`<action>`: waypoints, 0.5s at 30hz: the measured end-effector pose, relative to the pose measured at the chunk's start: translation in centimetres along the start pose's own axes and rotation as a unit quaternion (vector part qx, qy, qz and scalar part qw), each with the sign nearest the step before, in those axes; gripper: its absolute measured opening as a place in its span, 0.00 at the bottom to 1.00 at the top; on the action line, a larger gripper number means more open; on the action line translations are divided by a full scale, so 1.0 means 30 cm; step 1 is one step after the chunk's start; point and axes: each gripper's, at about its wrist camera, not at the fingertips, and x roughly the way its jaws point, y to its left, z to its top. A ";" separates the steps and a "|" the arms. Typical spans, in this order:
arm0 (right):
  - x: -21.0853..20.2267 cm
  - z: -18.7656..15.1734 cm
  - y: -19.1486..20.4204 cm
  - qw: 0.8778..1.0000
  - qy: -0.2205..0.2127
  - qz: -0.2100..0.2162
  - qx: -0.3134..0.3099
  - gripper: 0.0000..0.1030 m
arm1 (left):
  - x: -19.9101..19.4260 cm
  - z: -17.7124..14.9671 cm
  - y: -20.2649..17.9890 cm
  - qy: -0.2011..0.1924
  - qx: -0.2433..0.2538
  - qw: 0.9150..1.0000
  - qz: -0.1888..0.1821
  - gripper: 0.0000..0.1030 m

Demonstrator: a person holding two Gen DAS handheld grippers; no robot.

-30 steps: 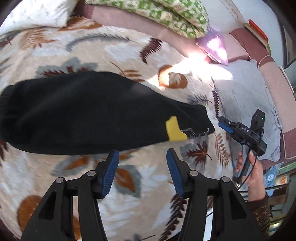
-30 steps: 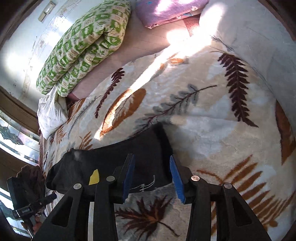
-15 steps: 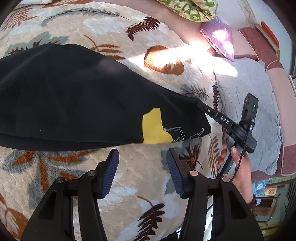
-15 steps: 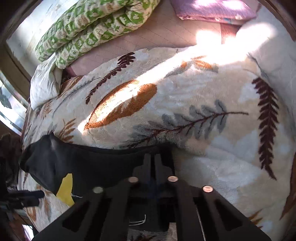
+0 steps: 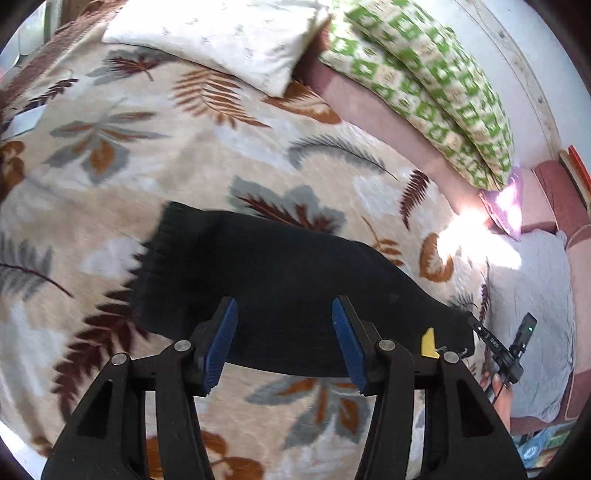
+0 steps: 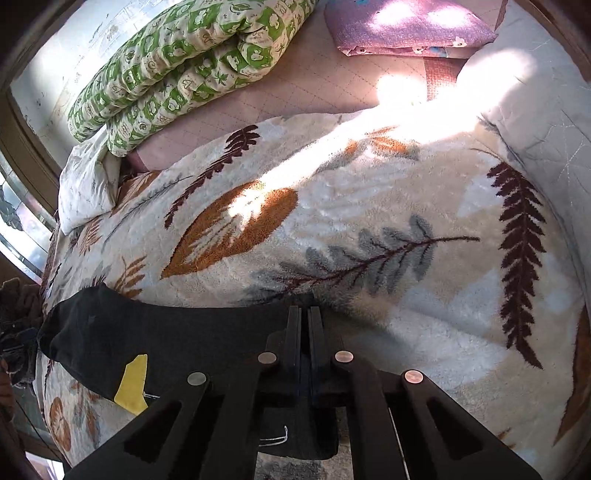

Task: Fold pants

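Black pants [image 5: 280, 273] with a yellow patch [image 5: 429, 343] lie stretched across a leaf-patterned blanket [image 5: 155, 147]. My left gripper [image 5: 284, 339] hovers open above their near edge, its blue pads apart with only cloth seen beyond them. In the right wrist view the pants [image 6: 177, 343] run off to the left, and my right gripper [image 6: 304, 332] is shut on their waist end, close to the yellow patch [image 6: 131, 384]. From the left wrist view that right gripper [image 5: 498, 350] shows at the pants' right end, held by a hand.
A white pillow [image 5: 221, 33] and a green patterned quilt [image 5: 436, 85] lie at the bed's far side. A purple cloth [image 6: 406, 26] and a pale grey quilt [image 5: 532, 314] sit to the right. Bright sunlight falls on the blanket [image 6: 369, 206].
My right gripper went from open to shut on the pants' waist end. My left gripper drew back and swung left along the pants, staying open.
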 end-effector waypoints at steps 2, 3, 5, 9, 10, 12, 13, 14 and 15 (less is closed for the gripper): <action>0.007 0.001 0.001 1.000 0.003 -0.003 0.001 0.03 | -0.004 0.027 0.079 0.008 -0.009 1.000 0.011 0.53; 0.010 0.000 0.001 1.000 0.003 -0.005 0.002 0.03 | 0.018 0.033 0.111 0.026 -0.010 1.000 0.013 0.53; 0.018 0.000 0.002 1.000 0.004 -0.007 0.006 0.03 | 0.071 0.028 0.143 0.057 0.000 0.998 0.038 0.53; 0.022 -0.002 0.000 1.000 0.008 -0.011 0.008 0.03 | 0.139 0.009 0.178 0.063 0.008 0.993 0.095 0.53; 0.024 -0.002 0.001 1.000 0.010 -0.014 0.007 0.03 | 0.151 0.004 0.211 0.066 0.001 0.993 0.103 0.53; 0.025 -0.001 0.003 1.000 0.013 -0.016 0.007 0.03 | 0.173 -0.003 0.249 0.076 -0.023 0.993 0.089 0.53; 0.025 0.001 0.007 1.000 0.015 -0.017 0.005 0.03 | 0.161 -0.001 0.255 0.068 -0.032 0.994 0.081 0.53; 0.023 0.002 0.008 1.000 0.017 -0.016 0.006 0.04 | 0.141 -0.003 0.254 0.059 -0.038 0.995 0.071 0.53; 0.019 0.002 0.008 1.000 0.017 -0.013 0.009 0.06 | 0.118 -0.007 0.249 0.049 -0.041 0.996 0.062 0.53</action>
